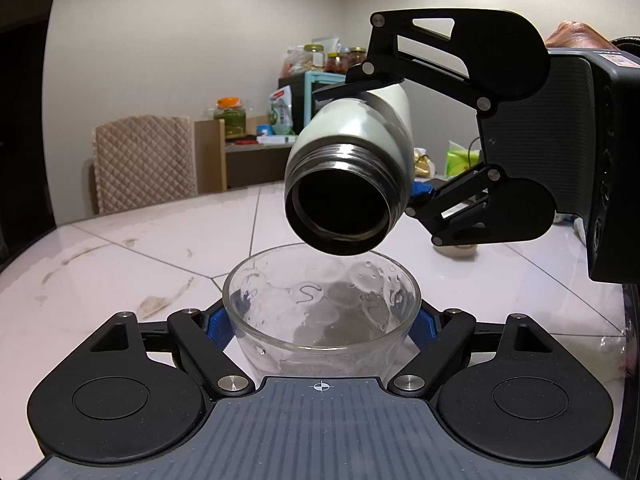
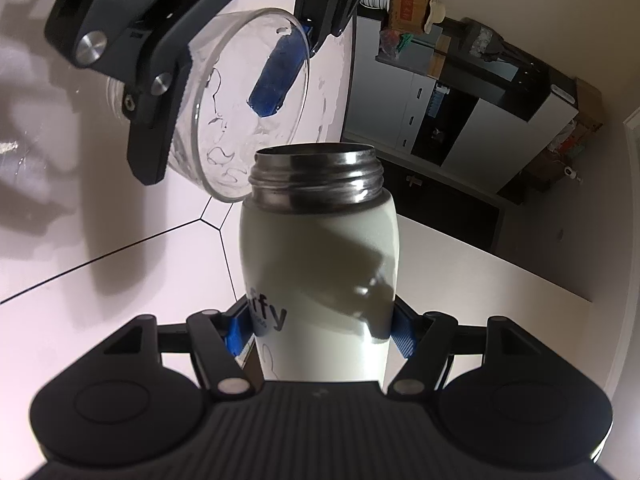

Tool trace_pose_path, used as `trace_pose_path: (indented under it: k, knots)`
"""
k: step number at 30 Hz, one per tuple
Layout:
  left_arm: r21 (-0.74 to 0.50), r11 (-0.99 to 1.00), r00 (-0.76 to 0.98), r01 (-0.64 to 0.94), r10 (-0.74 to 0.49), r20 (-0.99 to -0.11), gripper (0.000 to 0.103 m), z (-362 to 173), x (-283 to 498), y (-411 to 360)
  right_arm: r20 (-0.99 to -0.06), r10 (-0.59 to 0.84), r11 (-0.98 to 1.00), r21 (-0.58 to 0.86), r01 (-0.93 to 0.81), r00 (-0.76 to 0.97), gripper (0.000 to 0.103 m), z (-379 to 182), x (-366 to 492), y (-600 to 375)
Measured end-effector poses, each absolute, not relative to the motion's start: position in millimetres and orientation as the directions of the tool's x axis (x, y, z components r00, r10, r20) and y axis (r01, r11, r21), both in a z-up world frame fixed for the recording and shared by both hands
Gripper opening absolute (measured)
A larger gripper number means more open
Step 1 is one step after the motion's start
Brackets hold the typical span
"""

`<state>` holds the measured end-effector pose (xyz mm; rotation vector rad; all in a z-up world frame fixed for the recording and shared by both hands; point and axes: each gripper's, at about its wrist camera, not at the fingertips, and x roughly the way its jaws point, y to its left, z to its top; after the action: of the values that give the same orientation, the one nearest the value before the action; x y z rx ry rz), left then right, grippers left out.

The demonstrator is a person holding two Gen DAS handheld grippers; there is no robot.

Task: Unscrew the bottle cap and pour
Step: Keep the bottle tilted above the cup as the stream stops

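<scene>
My left gripper (image 1: 322,326) is shut on a clear glass cup (image 1: 320,308) that stands on the white tiled table (image 1: 120,264). My right gripper (image 2: 320,334) is shut on a white bottle (image 2: 320,280) with a threaded steel neck and no cap. In the left wrist view the bottle (image 1: 360,136) is tipped over, its open mouth just above the cup's far rim. In the right wrist view the cup (image 2: 240,120) lies just beyond the bottle mouth, held by the left gripper (image 2: 224,76). The cup's inside is wet with droplets. No cap is in view.
A quilted chair (image 1: 144,160) stands at the table's far side. Shelves with jars (image 1: 320,60) and boxes line the back wall. A green packet (image 1: 462,160) lies behind the right gripper (image 1: 384,144). Cabinets (image 2: 460,112) stand beyond the table edge.
</scene>
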<state>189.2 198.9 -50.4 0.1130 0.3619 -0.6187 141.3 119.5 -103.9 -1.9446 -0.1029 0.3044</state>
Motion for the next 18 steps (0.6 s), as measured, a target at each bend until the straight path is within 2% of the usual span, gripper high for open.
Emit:
trace_pose_path:
  k: [18]
  knots:
    - [-0.004,0.811,0.755,0.585,-0.546,-0.364,0.087,-50.7,188.5,197.4,-0.191,0.209,-0.273,-0.953,-0.131,0.959,0.070,-112.7,121.5,100.4]
